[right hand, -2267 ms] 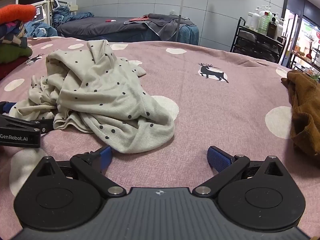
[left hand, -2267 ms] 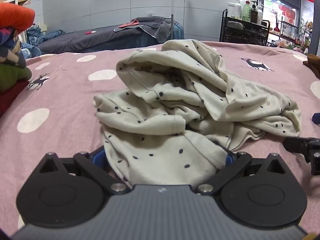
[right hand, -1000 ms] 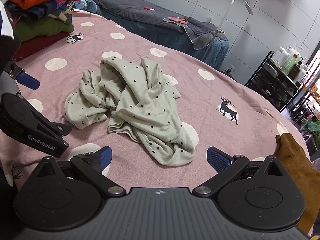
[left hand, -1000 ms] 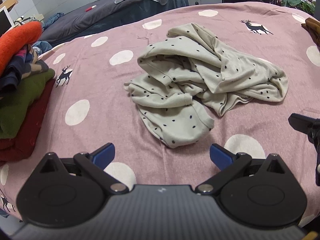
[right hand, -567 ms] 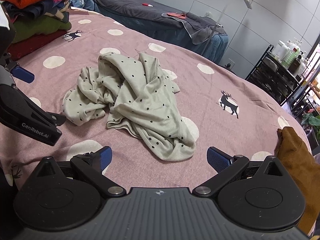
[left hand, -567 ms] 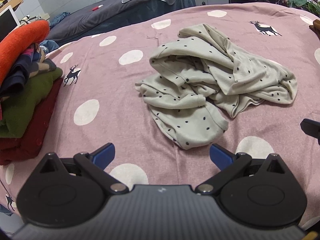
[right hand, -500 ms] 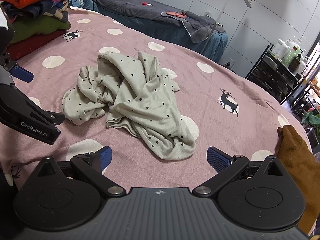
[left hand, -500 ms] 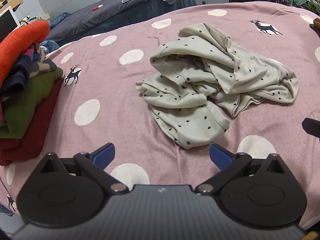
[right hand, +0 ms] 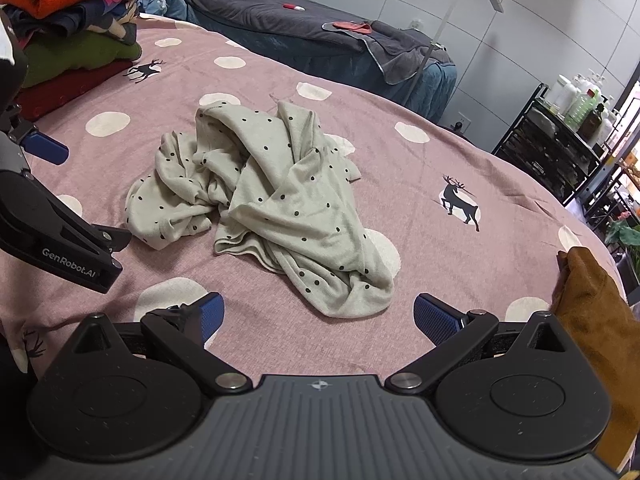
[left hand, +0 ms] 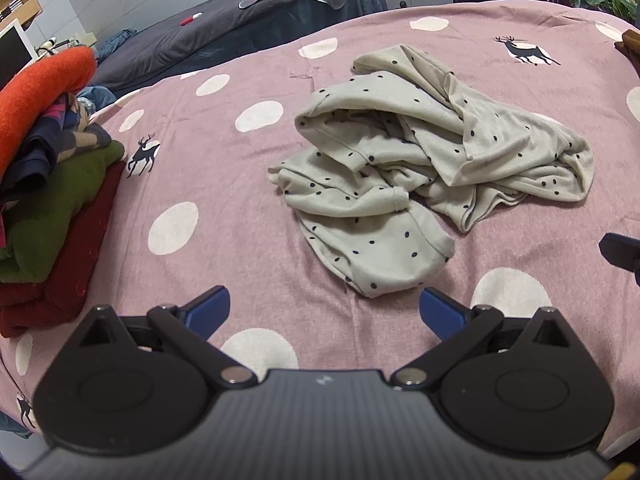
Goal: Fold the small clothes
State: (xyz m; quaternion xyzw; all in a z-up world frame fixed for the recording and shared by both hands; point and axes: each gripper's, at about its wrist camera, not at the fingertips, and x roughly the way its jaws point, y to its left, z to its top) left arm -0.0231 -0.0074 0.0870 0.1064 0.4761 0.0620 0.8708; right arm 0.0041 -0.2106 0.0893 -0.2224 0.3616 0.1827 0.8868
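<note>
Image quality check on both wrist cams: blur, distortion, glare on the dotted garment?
Left wrist: dotted garment sharp, even light, no glare; strong fisheye bowing of the bedspread; left gripper open, slightly soft up close. Right wrist: garment sharp with soft shadows; wall tiles curve; right gripper open.

Grey massage bed (right hand: 320,36) beyond – black bottle-laden trolley (right hand: 560,136) far right

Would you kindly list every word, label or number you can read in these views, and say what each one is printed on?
"GenRobot.AI": white print on the black side of the left gripper, seen in the right wrist view.
Bottles on the black rack: labels too small to read.
Nothing else carries readable text.
</note>
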